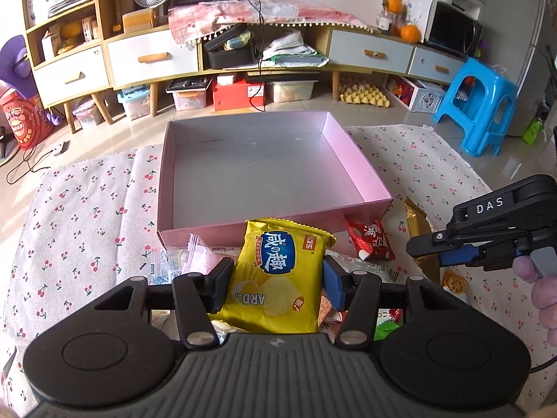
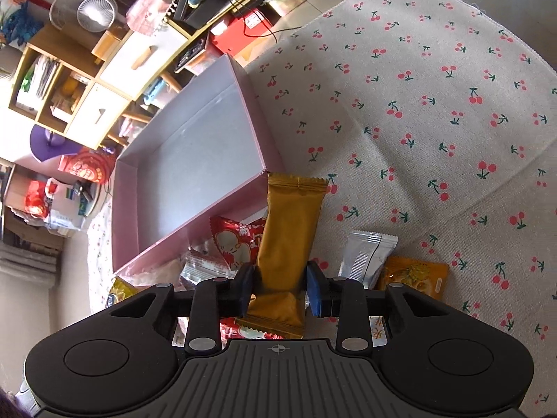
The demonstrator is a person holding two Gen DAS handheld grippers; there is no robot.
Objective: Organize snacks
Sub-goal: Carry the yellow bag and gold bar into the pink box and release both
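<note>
Nearest, the left gripper (image 1: 275, 284) is clamped across the middle of a yellow chip bag (image 1: 278, 278), and the right gripper (image 2: 280, 289) pinches the lower part of a gold wrapper (image 2: 287, 244). Both packets look light, puffy and slick, so I would judge that a squeeze across the flat body holds better than one on the crimped ends, and the chips would crush under a hard grip. Just beyond lie a red packet (image 1: 370, 238), a silver packet (image 2: 367, 256) and an orange packet (image 2: 414, 275), heaped on the cherry-print cloth (image 2: 417, 104) against the near wall of the pink box (image 1: 358, 177), which holds nothing so far.
</note>
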